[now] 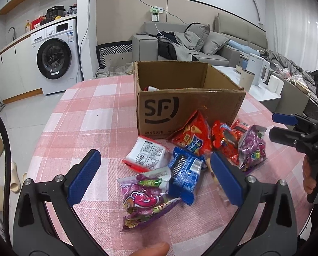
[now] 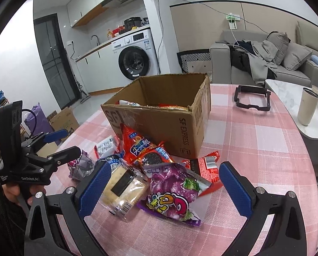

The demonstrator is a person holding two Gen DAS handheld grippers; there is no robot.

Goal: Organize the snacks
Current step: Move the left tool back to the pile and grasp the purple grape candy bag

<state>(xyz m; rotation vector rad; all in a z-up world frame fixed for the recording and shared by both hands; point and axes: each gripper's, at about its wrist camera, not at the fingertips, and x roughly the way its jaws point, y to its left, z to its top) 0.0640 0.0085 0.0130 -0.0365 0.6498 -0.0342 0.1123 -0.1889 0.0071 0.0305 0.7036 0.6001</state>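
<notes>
The left gripper has its fingers spread wide and holding nothing, poised above the pile with a blue biscuit packet and a purple candy bag lying between the pads; the right gripper is likewise wide and empty, its fingers framing a second purple candy bag and a clear-wrapped cracker pack that sits close against the left pad; these packets look light, thin-skinned and partly air-filled, so they will likely crumple under a squeeze and the glossy film may slide on the pads; the crackers and biscuits inside can break, so I would judge a gentle pinch across the flat body of the cracker pack, or on a crimped end seal of a bag, to be the safest hold; just beyond the left fingers lie a white-and-red packet and a red cone-snack bag, the latter leaning on the box; ahead of the right fingers is a red cookie packet showing a dark sandwich biscuit, with a flat red wrapper to its right; all rest loose on the pink checked tabletop; further out, directly ahead of both pairs of fingers, stands the open cardboard box, printed SF, upright, with a few packets already visible inside; a black frame lies well beyond the right fingers, apart from the snacks.
</notes>
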